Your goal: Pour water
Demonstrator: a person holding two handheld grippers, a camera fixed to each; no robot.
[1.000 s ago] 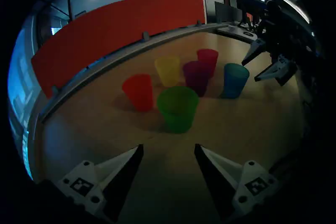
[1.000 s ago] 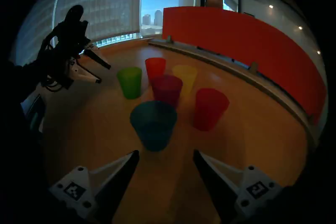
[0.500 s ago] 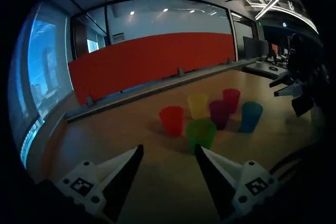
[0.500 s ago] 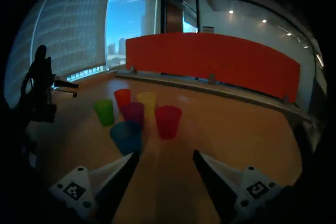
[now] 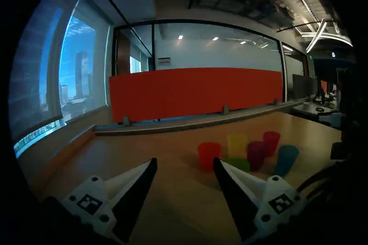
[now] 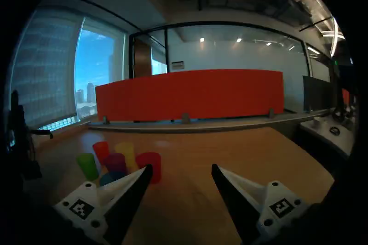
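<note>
Several translucent plastic cups stand clustered on a wooden table point(image 5: 138, 157). In the left gripper view I see an orange-red cup point(image 5: 209, 155), a yellow cup point(image 5: 237, 145), a purple cup point(image 5: 255, 155), a crimson cup point(image 5: 271, 141) and a blue cup point(image 5: 286, 158). A green cup point(image 5: 238, 164) is partly hidden behind one finger. My left gripper point(image 5: 184, 160) is open and empty, short of the cups. My right gripper point(image 6: 181, 166) is also open and empty. To its left stand the green cup point(image 6: 87, 166), the purple cup point(image 6: 115, 163) and a red cup point(image 6: 149, 167).
A long red partition point(image 5: 193, 91) on a grey rail runs along the table's far edge. Large windows point(image 6: 92, 84) are at the left. A side desk point(image 6: 329, 134) with small items stands at the right. The left gripper shows as a dark shape point(image 6: 18, 148) at the far left.
Both grippers have pulled back and tilted up from the cups. The cups now look smaller and sit lower in both views, with more of the room showing.
</note>
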